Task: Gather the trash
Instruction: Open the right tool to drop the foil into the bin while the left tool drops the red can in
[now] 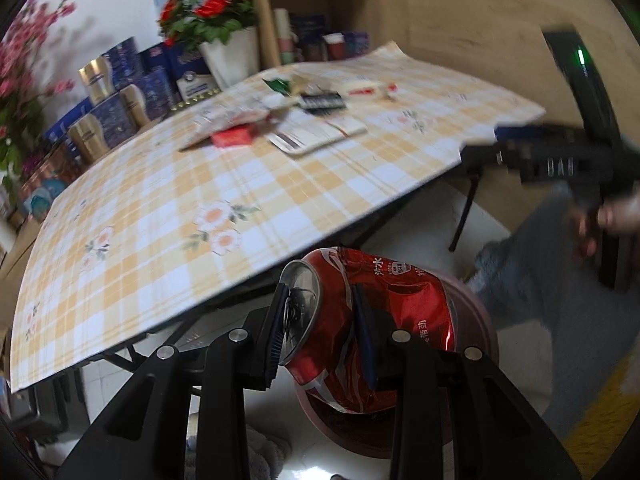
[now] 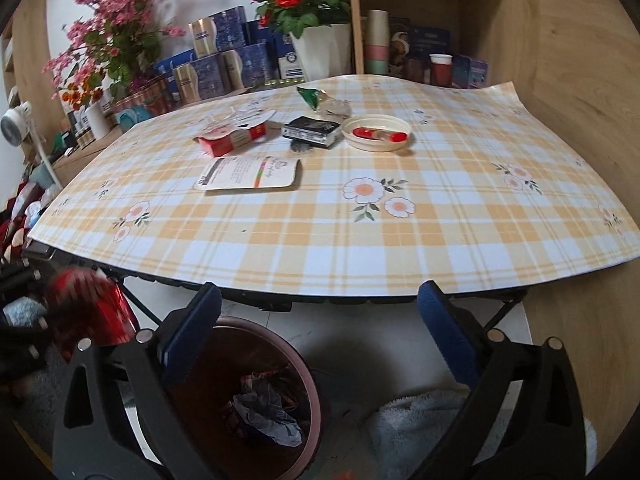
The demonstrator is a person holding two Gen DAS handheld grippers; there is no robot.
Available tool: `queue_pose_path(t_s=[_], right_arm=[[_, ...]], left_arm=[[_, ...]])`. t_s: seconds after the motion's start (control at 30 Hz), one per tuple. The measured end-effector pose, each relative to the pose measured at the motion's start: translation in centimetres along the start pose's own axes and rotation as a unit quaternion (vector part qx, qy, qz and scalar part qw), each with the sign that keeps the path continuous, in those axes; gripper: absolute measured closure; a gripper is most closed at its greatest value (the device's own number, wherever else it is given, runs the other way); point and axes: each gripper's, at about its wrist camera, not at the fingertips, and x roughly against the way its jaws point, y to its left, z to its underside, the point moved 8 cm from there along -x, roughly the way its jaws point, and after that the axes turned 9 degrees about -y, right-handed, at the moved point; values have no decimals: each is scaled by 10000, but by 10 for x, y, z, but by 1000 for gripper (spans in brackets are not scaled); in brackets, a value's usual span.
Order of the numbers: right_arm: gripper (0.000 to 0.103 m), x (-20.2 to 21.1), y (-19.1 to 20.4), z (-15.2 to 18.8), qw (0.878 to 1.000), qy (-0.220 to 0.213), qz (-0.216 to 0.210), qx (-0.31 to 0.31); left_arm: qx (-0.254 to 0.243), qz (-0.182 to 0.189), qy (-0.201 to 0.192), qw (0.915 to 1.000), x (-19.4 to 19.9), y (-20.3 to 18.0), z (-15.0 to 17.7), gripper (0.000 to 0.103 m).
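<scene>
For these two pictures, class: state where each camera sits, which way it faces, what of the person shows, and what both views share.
Left wrist: on the left gripper, looking down past the crushed red can it clamps to the bin; a blurred hand shows.
Right wrist: on the open, empty right gripper, facing the table over the bin; no body part is clear.
Shared: table, bin, can.

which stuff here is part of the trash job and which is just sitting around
Part of the job:
- crushed red can, gripped in the left claw
- bin on the floor
- flat wrapper, red packet, black packet on the table

Just lying about:
- rose pot
- blue boxes
- stacked cups
</scene>
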Motion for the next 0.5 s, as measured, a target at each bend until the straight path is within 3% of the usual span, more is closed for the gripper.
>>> queue_pose_path(t_s=[0.1,0.3,0.5], right_arm=[[6,0,-4,1,10000,3,37,-85],[6,4,-6,1,9999,-35,67,-69],[6,5,-5,1,10000,-28,72,-45]], left_arm=[[-119,31,138,9998,-12,-6,10,72],[110,56,472,9988,-31,0,23,72],[38,90,511,9986,-34,-7,23,72]])
